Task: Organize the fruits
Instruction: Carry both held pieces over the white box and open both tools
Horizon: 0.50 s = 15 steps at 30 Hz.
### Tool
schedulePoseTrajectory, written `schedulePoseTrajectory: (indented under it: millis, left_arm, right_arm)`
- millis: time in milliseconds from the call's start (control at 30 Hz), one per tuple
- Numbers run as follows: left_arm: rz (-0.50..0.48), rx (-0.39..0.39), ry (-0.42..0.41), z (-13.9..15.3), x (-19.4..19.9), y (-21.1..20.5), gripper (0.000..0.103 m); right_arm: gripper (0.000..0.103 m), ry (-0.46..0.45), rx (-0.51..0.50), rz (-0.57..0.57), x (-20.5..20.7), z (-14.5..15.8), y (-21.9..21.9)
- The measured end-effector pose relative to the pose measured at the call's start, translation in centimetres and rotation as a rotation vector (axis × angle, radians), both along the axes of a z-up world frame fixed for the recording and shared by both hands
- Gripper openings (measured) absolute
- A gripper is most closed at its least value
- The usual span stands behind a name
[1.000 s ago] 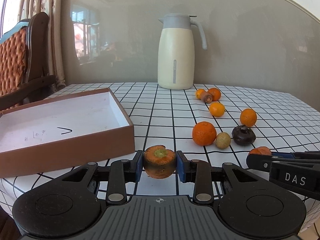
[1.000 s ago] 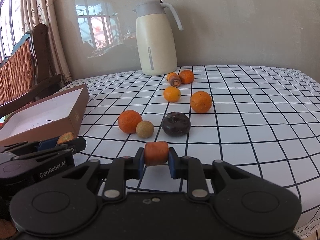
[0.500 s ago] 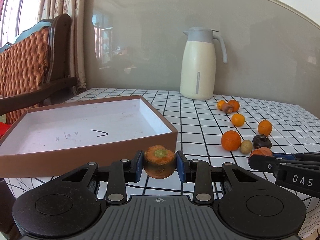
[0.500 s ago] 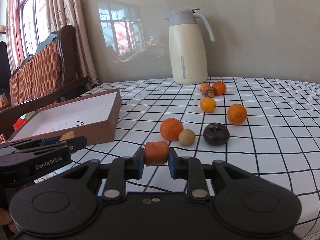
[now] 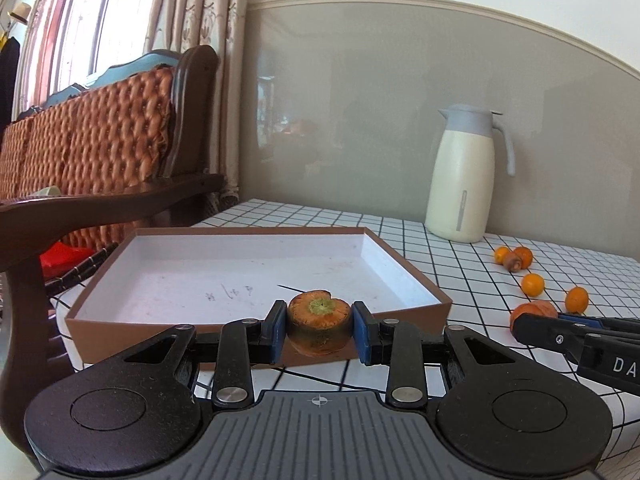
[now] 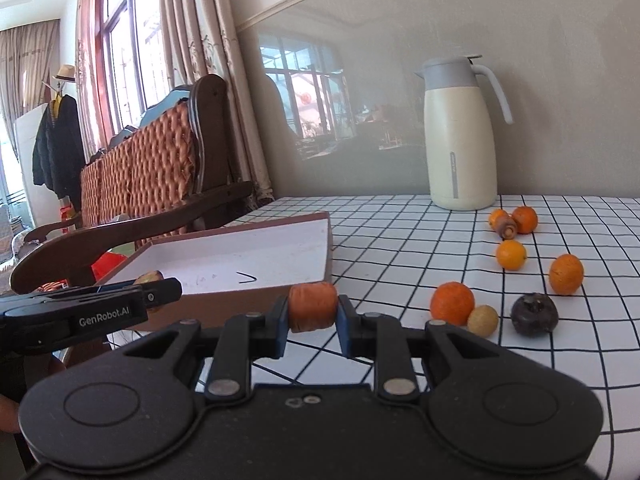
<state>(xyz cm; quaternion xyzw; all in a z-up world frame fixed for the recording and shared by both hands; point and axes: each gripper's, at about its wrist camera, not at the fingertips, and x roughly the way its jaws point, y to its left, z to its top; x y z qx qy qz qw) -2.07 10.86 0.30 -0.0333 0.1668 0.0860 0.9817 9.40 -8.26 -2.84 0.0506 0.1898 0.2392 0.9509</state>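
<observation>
My left gripper [image 5: 320, 330] is shut on a carrot stub with a green-cored cut top [image 5: 319, 326], held just before the near wall of the brown box [image 5: 256, 280]. My right gripper [image 6: 313, 316] is shut on an orange carrot piece [image 6: 313, 307], near the box's right corner [image 6: 316, 256]. In the right wrist view, several fruits lie on the checked tablecloth: oranges [image 6: 452, 302] [image 6: 566, 274] [image 6: 511, 255], a small tan fruit [image 6: 483, 320], a dark mangosteen [image 6: 534, 314]. The left gripper [image 6: 160, 292] shows at left, over the box's near side.
A cream thermos jug [image 6: 460, 136] stands at the back of the table with more small oranges and a carrot bit [image 6: 506, 226] in front of it. A wooden chair with woven back [image 6: 152, 168] stands left of the table. The box holds nothing but pen marks.
Both grippers have swung left toward the box while keeping their carrot pieces. The box now fills the middle of the left wrist view and the loose fruits sit further right.
</observation>
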Motion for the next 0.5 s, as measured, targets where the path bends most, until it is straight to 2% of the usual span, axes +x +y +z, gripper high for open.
schedulePoseTrajectory:
  millis: [500]
  left_arm:
    - [0.197,-0.032,-0.037,1.0,-0.8,7.7,0.035]
  right_arm:
    - [0.016,-0.069,0.028,0.088,2.3,1.4,4.1]
